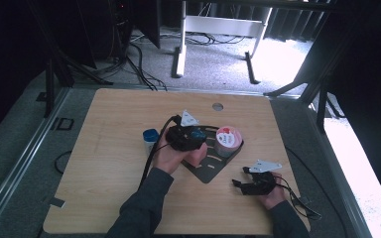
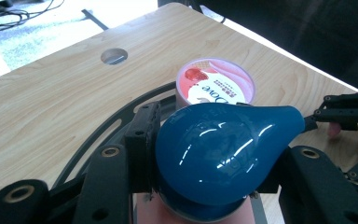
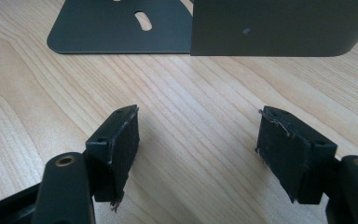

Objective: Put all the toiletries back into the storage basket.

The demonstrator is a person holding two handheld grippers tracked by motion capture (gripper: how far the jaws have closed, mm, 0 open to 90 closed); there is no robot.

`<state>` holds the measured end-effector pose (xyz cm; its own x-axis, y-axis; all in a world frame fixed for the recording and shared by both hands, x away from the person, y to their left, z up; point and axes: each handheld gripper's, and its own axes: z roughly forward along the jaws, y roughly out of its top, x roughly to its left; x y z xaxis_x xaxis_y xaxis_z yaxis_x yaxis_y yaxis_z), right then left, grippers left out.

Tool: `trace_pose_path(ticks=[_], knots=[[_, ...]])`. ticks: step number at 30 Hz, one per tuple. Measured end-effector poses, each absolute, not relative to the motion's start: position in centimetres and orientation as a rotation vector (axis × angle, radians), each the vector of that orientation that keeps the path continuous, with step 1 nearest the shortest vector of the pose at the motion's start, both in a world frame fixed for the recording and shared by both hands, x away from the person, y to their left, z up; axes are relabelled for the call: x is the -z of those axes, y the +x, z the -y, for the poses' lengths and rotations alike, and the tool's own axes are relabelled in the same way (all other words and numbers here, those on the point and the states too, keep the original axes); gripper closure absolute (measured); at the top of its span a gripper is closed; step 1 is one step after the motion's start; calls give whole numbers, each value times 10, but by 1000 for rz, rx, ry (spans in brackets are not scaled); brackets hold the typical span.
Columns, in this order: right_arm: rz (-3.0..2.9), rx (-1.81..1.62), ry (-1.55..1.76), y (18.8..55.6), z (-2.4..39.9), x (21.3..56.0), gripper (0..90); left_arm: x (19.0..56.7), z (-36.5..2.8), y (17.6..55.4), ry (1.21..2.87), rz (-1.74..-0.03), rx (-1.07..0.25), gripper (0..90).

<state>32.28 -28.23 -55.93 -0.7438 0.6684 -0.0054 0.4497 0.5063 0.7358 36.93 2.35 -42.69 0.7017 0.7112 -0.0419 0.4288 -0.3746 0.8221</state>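
Nearest the lens in the left gripper view, a glossy blue teardrop cap (image 2: pixel 223 154) sits between the left gripper's (image 2: pixel 214 163) black pads, which press its sides; the cap tops a pink bottle (image 2: pixel 200 215) whose shoulder shows just below it. In the high view the left gripper (image 1: pixel 186 135) holds this bottle (image 1: pixel 197 156) over the near-left part of a dark metal plate (image 1: pixel 213 171) lying at the table's middle. Just beyond the cap, on the far right part of the plate, stands a pink tub (image 2: pixel 214 84) with a printed lid, upright and near the bottle; whether they touch I cannot tell. To the left of the left hand, a small blue-capped container (image 1: pixel 150 139) stands on the table (image 1: pixel 104 163). The right gripper (image 1: pixel 258 184) rests low at the near right of the table, well apart from the plate's tub. In the right gripper view its jaws stand apart with bare wood between the pads (image 3: pixel 121 149); the right gripper (image 3: pixel 196 149) grips nothing, and the plate's edge (image 3: pixel 121 28) lies farther off. A round hole (image 1: pixel 218 106) marks the table's far side.
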Motion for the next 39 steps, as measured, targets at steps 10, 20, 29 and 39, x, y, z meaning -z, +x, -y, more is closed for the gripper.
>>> trace_pose_path(ticks=[10, 20, 29, 39], knots=[[-2463, -1078, 937, 323, 282, 559, 291, 430, -16, 380, 2032, -890, -425, 530], [-2464, -1078, 937, 323, 282, 559, 291, 433, -10, 390, 2036, -895, -427, 529], [-2466, -1078, 939, 323, 282, 559, 291, 435, -2, 397, 2035, -896, -438, 529], [-2465, -1078, 937, 323, 282, 559, 291, 438, 3, 403, 2042, -909, -445, 530]])
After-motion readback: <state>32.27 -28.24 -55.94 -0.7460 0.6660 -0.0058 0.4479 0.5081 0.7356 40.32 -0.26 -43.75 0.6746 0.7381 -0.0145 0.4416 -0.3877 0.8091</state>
